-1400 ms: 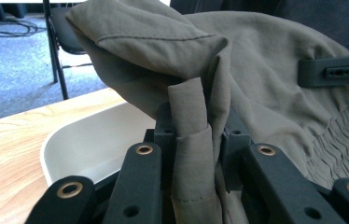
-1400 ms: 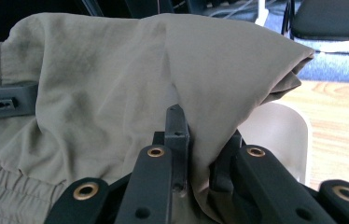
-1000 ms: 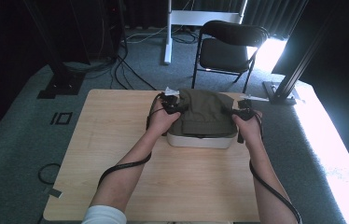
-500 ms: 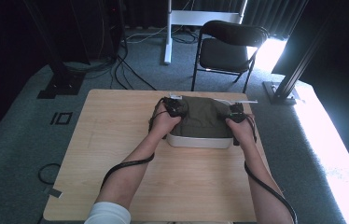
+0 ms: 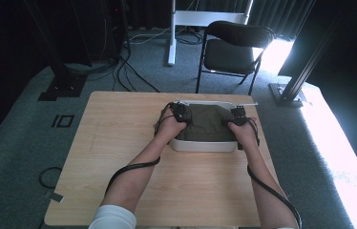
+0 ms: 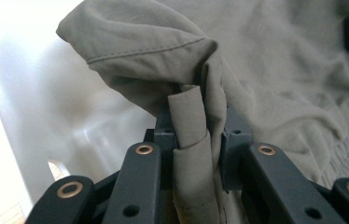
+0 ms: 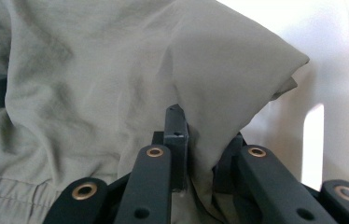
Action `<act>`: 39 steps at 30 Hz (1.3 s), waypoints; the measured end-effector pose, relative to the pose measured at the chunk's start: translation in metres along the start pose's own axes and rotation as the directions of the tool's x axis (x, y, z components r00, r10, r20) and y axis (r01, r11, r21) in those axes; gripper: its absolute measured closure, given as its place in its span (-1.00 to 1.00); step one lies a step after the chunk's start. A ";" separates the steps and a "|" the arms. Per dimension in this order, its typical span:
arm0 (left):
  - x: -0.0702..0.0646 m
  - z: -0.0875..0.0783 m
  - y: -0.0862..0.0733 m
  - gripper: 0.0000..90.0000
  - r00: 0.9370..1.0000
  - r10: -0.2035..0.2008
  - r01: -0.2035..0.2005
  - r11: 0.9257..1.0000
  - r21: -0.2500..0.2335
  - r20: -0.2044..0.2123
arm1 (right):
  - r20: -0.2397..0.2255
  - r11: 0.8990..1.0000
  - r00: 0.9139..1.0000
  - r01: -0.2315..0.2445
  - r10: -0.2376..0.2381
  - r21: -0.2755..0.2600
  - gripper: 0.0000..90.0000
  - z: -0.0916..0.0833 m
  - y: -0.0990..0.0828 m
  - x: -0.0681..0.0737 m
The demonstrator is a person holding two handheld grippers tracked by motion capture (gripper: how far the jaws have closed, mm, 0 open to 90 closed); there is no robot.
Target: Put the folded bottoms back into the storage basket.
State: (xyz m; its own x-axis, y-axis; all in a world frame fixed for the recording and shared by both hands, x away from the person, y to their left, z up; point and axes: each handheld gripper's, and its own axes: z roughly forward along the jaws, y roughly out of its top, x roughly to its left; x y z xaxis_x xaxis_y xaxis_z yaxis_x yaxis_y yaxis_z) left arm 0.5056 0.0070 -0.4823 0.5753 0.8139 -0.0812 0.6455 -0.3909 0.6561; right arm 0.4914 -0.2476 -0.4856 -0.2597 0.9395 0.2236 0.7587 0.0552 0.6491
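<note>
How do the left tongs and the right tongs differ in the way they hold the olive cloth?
The left tongs pinch a rolled, seamed edge of the olive cloth, while the right tongs pinch a smooth fold. In the high view, the left tongs sit at the cloth's left side and the right tongs at its right side. Both are shut on the cloth, over the white bin.

I see my 2 grippers at frame centre: the left gripper (image 5: pixel 180 113) and right gripper (image 5: pixel 238 115) sit at opposite edges of an olive garment (image 5: pixel 207 124) lying in a white tub (image 5: pixel 204 145). Both jaws seem clamped on cloth. A black chair (image 5: pixel 234 47) stands at upper centre.
</note>
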 end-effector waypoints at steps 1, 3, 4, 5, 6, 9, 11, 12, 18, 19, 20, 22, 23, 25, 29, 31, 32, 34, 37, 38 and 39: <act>-0.001 0.000 0.000 0.69 1.000 0.000 0.000 1.000 0.006 -0.007 | 0.004 1.000 1.000 -0.001 0.001 0.002 0.77 0.000 0.000 0.000; -0.002 0.001 0.001 0.68 1.000 0.004 -0.004 1.000 0.017 -0.019 | 0.016 1.000 1.000 0.003 -0.004 0.015 0.75 0.001 0.000 0.001; -0.002 0.001 0.001 0.65 1.000 0.008 -0.007 1.000 0.020 -0.022 | 0.023 1.000 1.000 0.004 -0.005 0.024 0.73 0.002 0.000 0.001; -0.003 0.002 0.001 0.61 1.000 0.014 -0.013 0.999 0.030 -0.025 | 0.028 1.000 1.000 0.003 -0.004 0.029 0.69 0.002 0.001 0.001; -0.003 0.002 0.002 0.56 1.000 0.012 -0.011 0.999 0.033 -0.023 | 0.038 1.000 0.999 -0.003 0.002 0.030 0.66 0.003 0.001 0.001; -0.005 0.001 0.001 0.47 0.999 0.029 -0.028 0.999 0.032 -0.027 | 0.059 0.999 0.998 0.033 -0.035 0.044 0.55 0.004 0.001 0.004; -0.005 0.001 0.001 0.47 0.999 0.034 -0.033 0.999 0.032 -0.033 | 0.060 0.998 0.997 0.044 -0.047 0.050 0.47 0.004 0.001 0.006; -0.005 0.001 0.001 0.49 0.999 0.035 -0.034 0.999 0.032 -0.035 | 0.060 0.998 0.997 0.046 -0.049 0.048 0.45 0.004 0.001 0.007; -0.007 -0.001 0.000 0.36 0.999 0.024 -0.024 0.999 0.022 -0.025 | 0.048 0.999 0.998 0.033 -0.033 0.015 0.11 0.001 0.000 0.008; -0.006 -0.001 0.000 0.33 1.000 0.022 -0.022 1.000 0.016 -0.021 | 0.047 0.999 0.998 0.039 -0.039 0.012 0.07 0.000 0.001 0.009; -0.006 -0.003 0.000 0.30 1.000 0.015 -0.015 1.000 0.009 -0.016 | 0.044 0.999 0.998 0.040 -0.040 0.004 0.00 -0.001 0.001 0.009; -0.005 -0.005 0.000 0.09 1.000 0.005 -0.005 1.000 -0.009 -0.008 | 0.026 0.998 0.999 0.047 -0.046 -0.037 -0.17 -0.006 0.003 0.009; -0.006 -0.007 0.001 -0.03 1.000 0.014 -0.014 0.999 -0.041 -0.001 | 0.015 0.998 0.999 0.037 -0.036 -0.059 -0.26 -0.008 0.005 0.008; -0.006 -0.010 0.002 -0.27 0.999 0.033 -0.033 0.997 -0.067 0.006 | -0.004 0.995 1.000 0.020 -0.020 -0.094 -0.36 -0.011 0.007 0.008; -0.004 -0.019 0.004 -0.45 1.000 0.010 -0.011 0.996 -0.089 -0.010 | 0.005 0.988 0.997 0.082 -0.082 -0.130 -0.44 -0.018 0.010 0.010; -0.002 -0.024 0.003 -0.54 1.000 0.008 -0.007 0.994 -0.106 0.005 | 0.002 0.984 0.994 0.110 -0.111 -0.142 -0.56 -0.021 0.010 0.011; -0.002 -0.027 0.002 -0.54 1.000 0.001 0.000 0.993 -0.115 0.003 | -0.001 0.979 0.991 0.129 -0.131 -0.157 -0.56 -0.023 0.010 0.012; -0.001 -0.032 0.000 -0.54 1.000 0.011 -0.013 0.989 -0.148 -0.010 | -0.004 0.974 0.989 0.146 -0.149 -0.172 -0.64 -0.025 0.009 0.013; 0.001 -0.038 -0.005 -0.54 1.000 -0.018 0.017 0.982 -0.187 -0.004 | -0.005 0.976 0.990 0.139 -0.142 -0.167 -0.65 -0.027 0.006 0.012; 0.001 -0.039 -0.006 -0.54 1.000 -0.020 0.022 0.979 -0.201 0.009 | -0.007 0.975 0.990 0.139 -0.142 -0.174 -0.65 -0.028 0.005 0.012; 0.001 -0.040 -0.008 -0.54 0.999 -0.025 0.029 0.976 -0.214 0.021 | -0.003 0.973 0.989 0.148 -0.151 -0.176 -0.65 -0.028 0.004 0.012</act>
State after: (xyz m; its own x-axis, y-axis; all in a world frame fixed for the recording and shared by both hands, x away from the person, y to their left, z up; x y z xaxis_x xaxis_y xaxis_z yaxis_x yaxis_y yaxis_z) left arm 0.4808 0.0278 -0.4575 0.5694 0.8143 -0.1128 0.5393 -0.2664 0.7989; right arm 0.4748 -0.2457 -0.4603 -0.3729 0.9194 0.1248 0.5944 0.1335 0.7930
